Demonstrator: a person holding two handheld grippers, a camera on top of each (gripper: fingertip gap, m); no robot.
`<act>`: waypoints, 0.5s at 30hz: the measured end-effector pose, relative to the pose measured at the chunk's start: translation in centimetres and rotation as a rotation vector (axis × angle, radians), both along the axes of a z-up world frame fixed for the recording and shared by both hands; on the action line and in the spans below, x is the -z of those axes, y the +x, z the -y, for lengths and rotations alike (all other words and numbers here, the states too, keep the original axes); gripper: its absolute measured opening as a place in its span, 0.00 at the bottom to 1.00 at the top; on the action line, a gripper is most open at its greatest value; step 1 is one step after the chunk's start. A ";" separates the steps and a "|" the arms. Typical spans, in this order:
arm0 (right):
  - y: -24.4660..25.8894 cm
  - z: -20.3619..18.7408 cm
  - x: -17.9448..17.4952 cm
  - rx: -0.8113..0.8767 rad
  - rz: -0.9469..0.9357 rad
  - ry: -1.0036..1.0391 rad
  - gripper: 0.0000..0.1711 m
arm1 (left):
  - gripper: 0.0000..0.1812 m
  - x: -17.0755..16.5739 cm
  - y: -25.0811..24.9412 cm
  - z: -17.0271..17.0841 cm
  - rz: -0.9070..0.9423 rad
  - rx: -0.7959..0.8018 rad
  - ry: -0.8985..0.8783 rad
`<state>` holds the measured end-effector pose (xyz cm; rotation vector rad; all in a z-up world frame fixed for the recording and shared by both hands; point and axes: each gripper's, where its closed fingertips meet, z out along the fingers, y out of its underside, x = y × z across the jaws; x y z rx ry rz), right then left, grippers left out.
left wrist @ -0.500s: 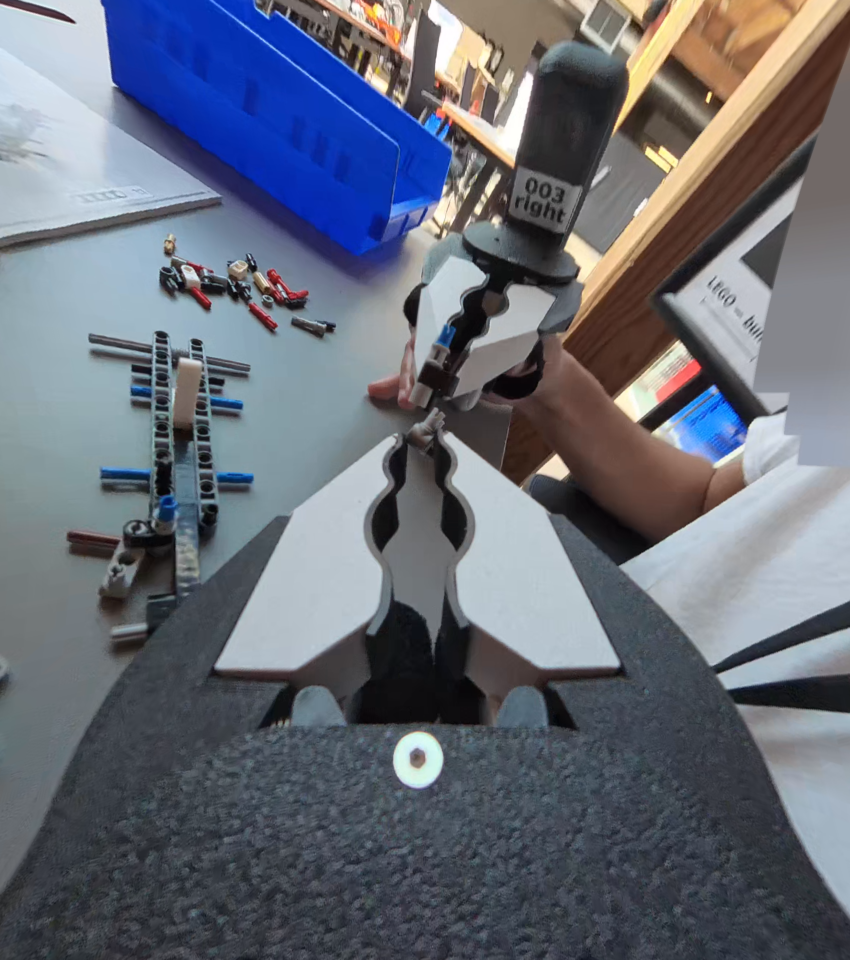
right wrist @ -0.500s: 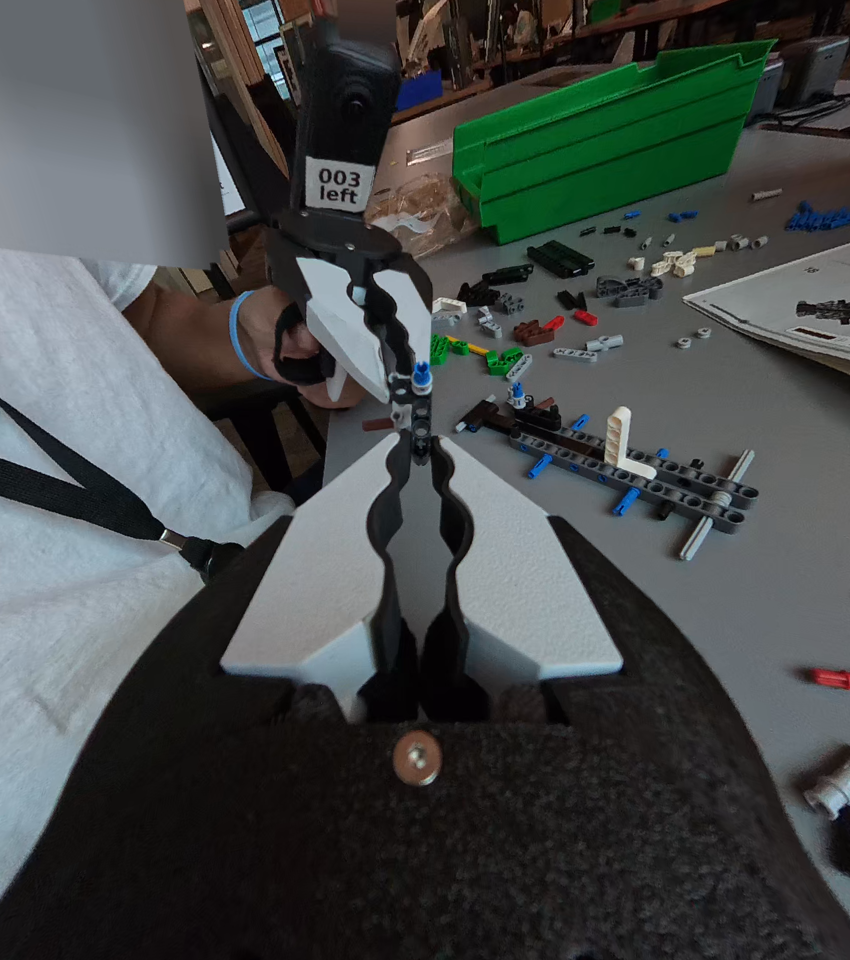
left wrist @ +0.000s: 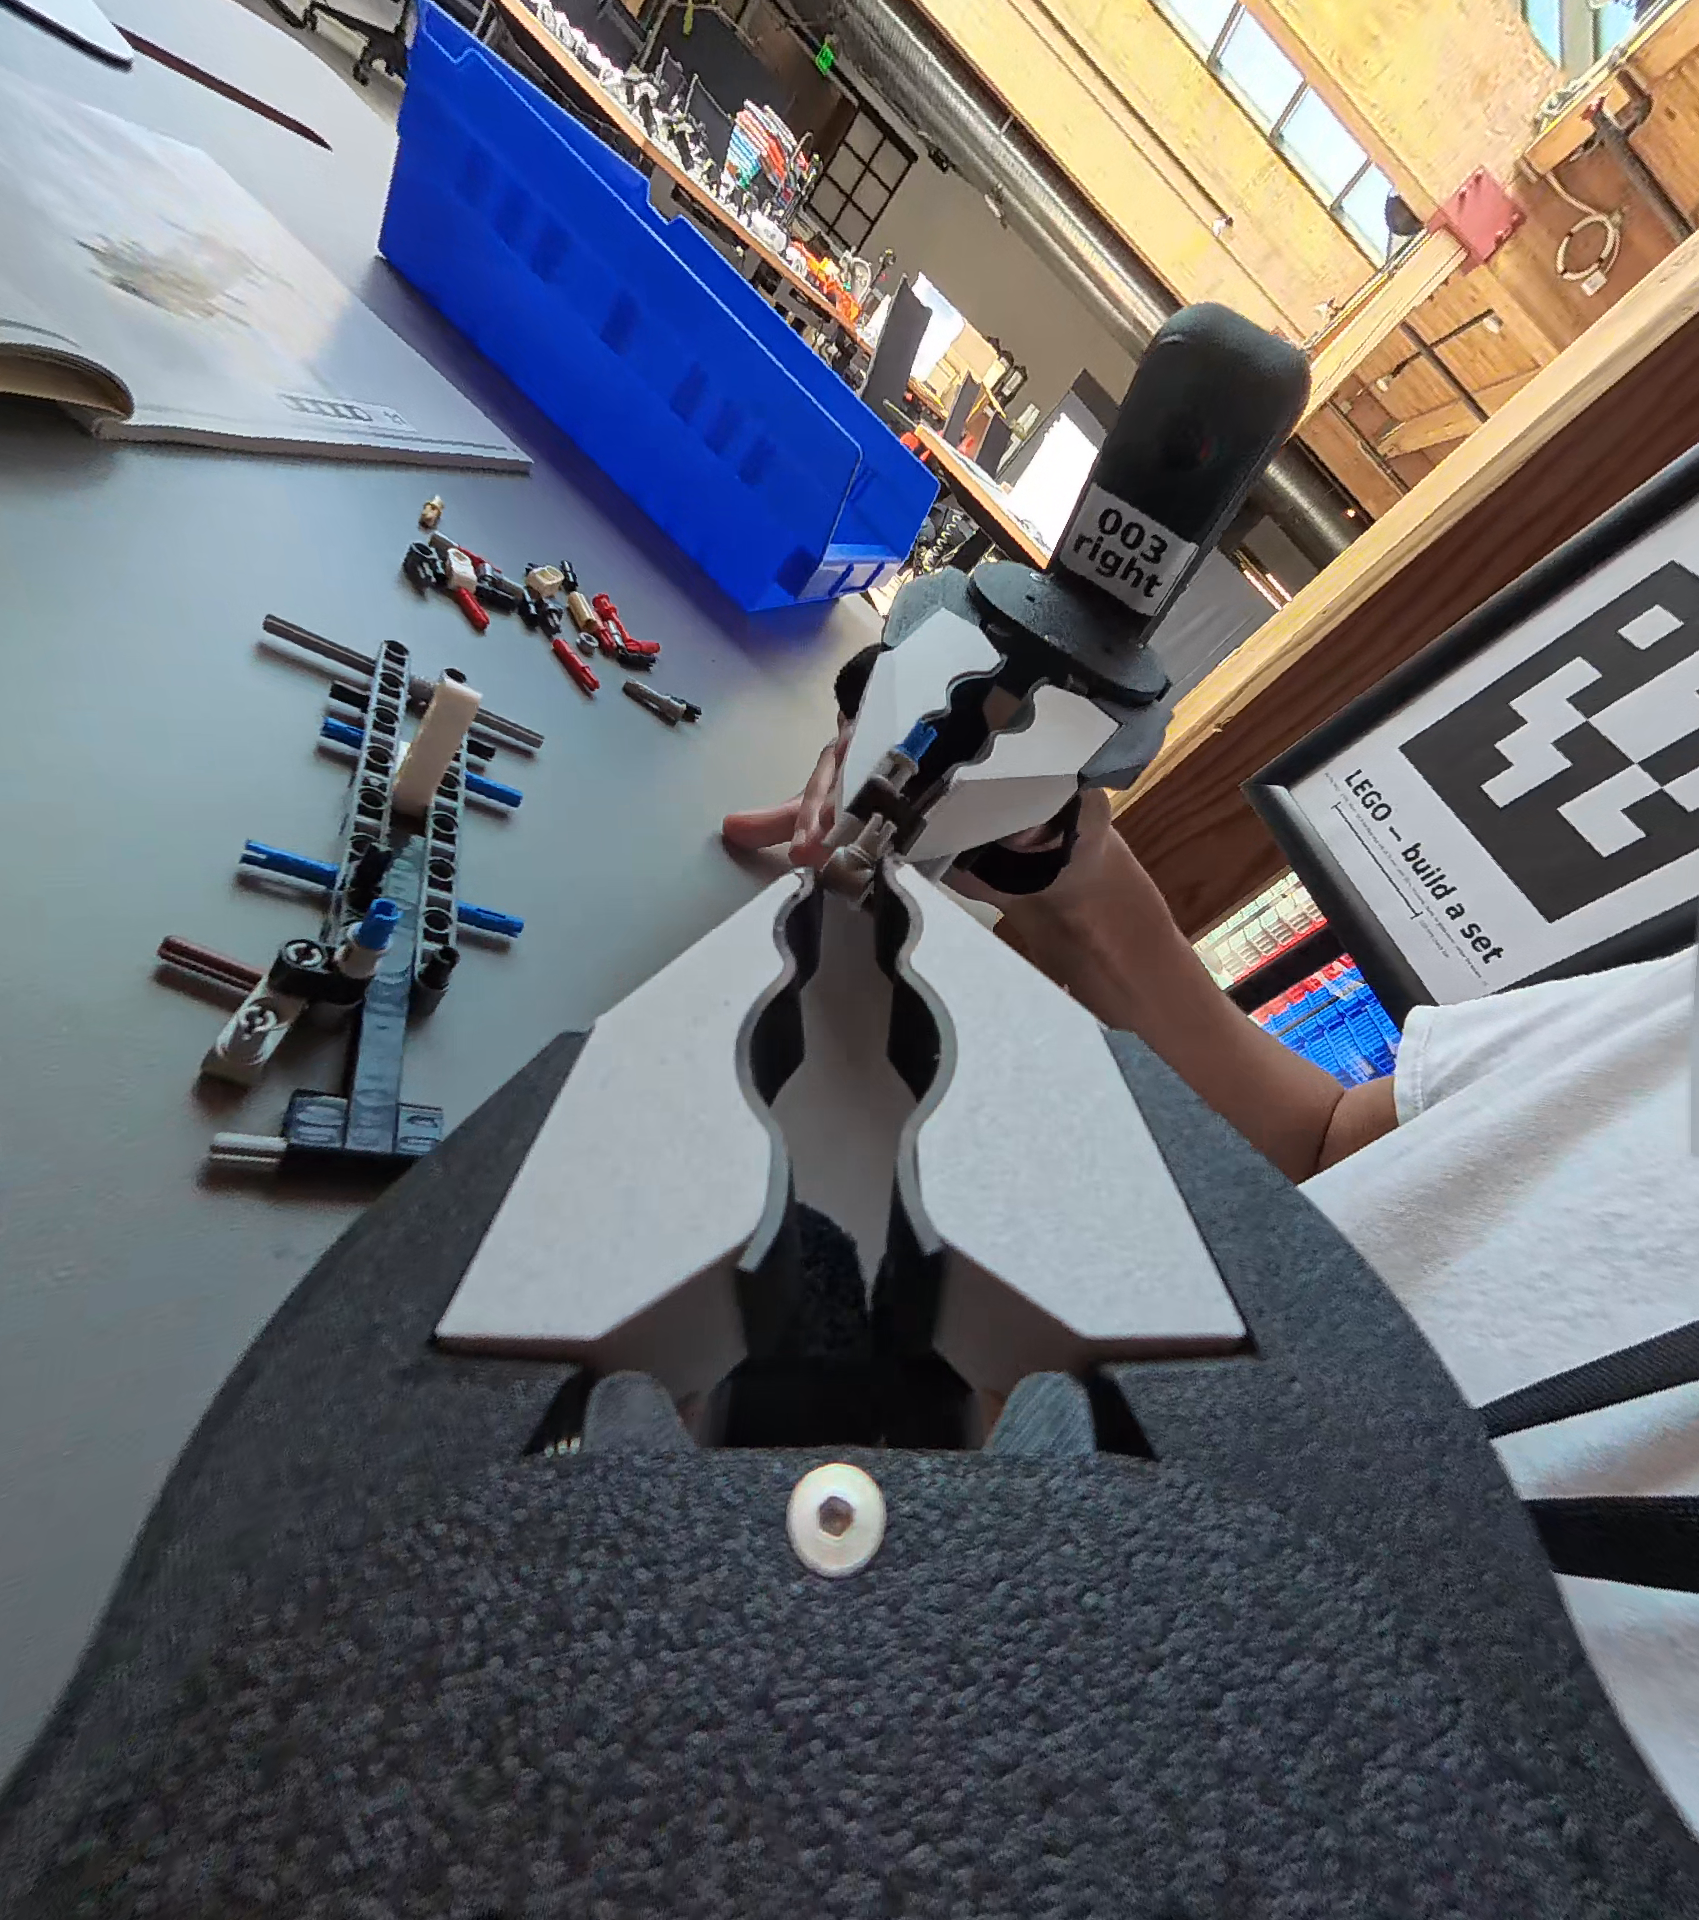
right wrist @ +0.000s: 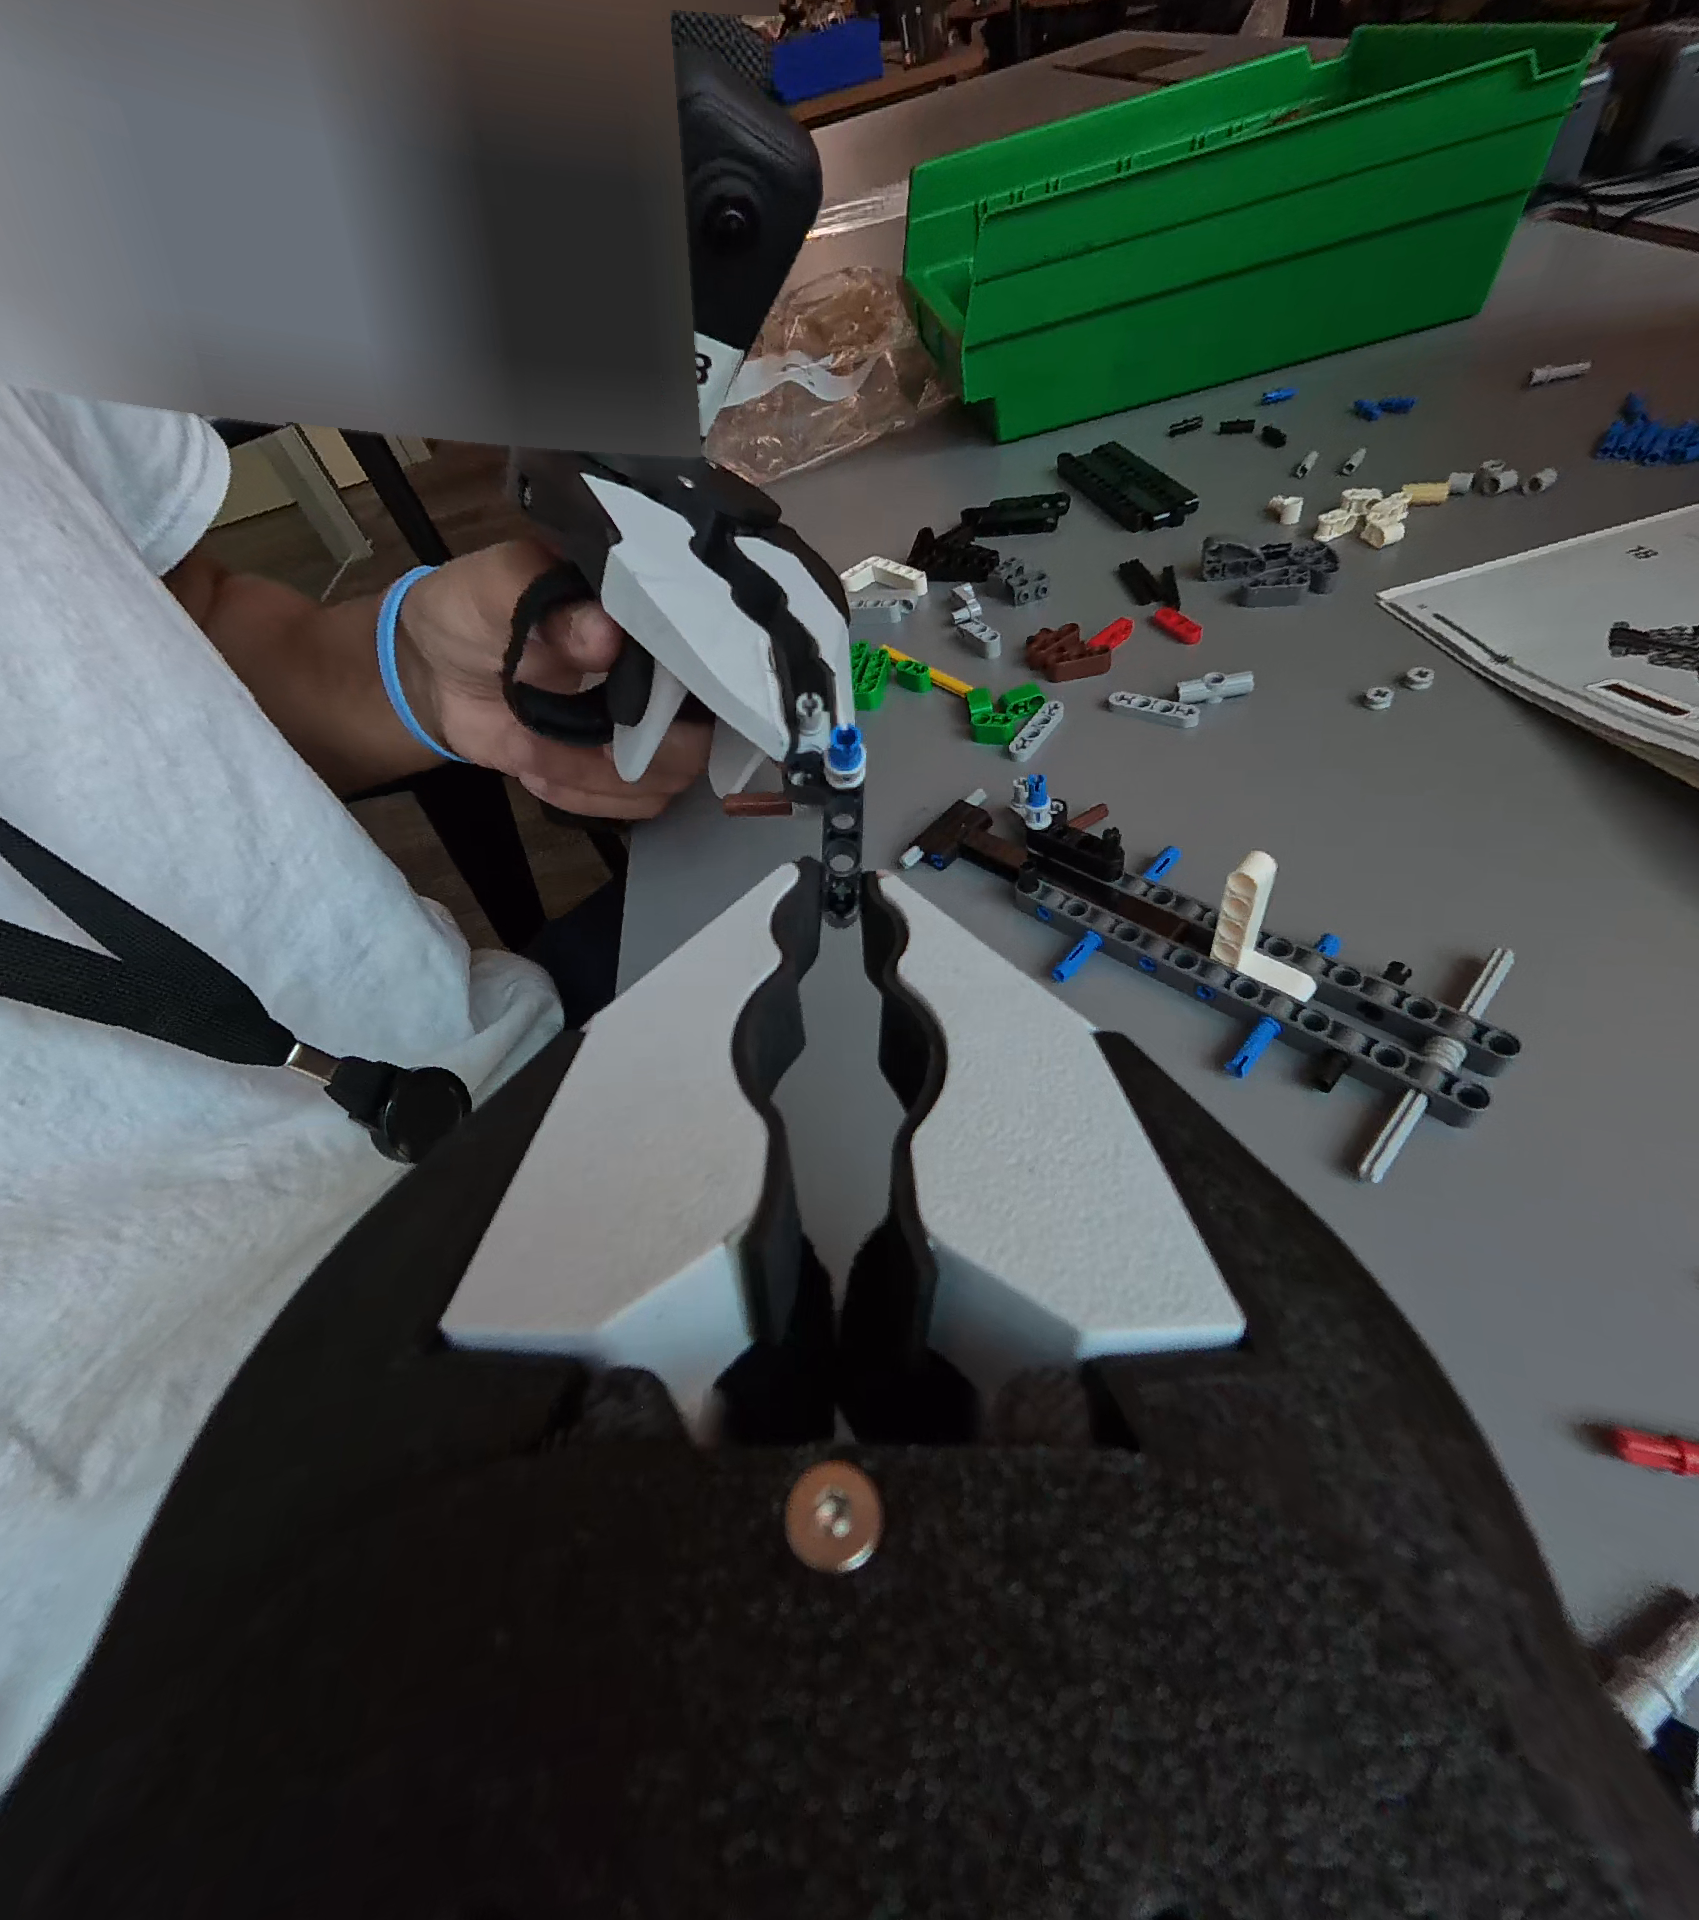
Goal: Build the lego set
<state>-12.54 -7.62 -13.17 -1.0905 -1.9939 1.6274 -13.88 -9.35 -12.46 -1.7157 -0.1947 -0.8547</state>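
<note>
A small sub-assembly [right wrist: 840,821] is held in the air over the desk's near edge: a short black beam with round holes, upright, with a blue-tipped pin and a light grey connector at its top and a brown pin sticking out sideways. On the desk [right wrist: 1240,1299] lies the main build [right wrist: 1271,987]: two long dark grey holed beams side by side, flat, with blue pins projecting from their sides, a white L-shaped piece standing on top, and a light grey axle crossing one end. Loose pieces [right wrist: 1084,613] are scattered beyond it.
</note>
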 end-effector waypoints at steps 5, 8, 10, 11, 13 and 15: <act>-0.1 0.1 -0.1 -0.007 0.004 -0.003 0.02 | 0.04 -0.2 -0.1 0.1 -0.009 -0.011 0.016; -0.2 0.1 -0.1 0.006 -0.003 0.011 0.02 | 0.04 -0.4 -0.3 0.1 0.024 -0.029 0.030; -0.2 0.1 0.0 0.010 0.008 0.018 0.03 | 0.04 -0.4 -0.2 0.1 0.034 -0.016 0.026; -0.2 0.1 -0.1 0.010 0.011 0.016 0.02 | 0.04 -0.3 -0.1 0.1 0.036 -0.015 0.022; -0.2 0.2 0.1 0.009 0.027 0.019 0.02 | 0.04 -0.2 0.0 0.1 0.029 -0.009 0.013; -0.1 0.2 0.2 0.007 0.030 0.030 0.02 | 0.04 -0.1 0.1 0.1 0.028 0.000 0.006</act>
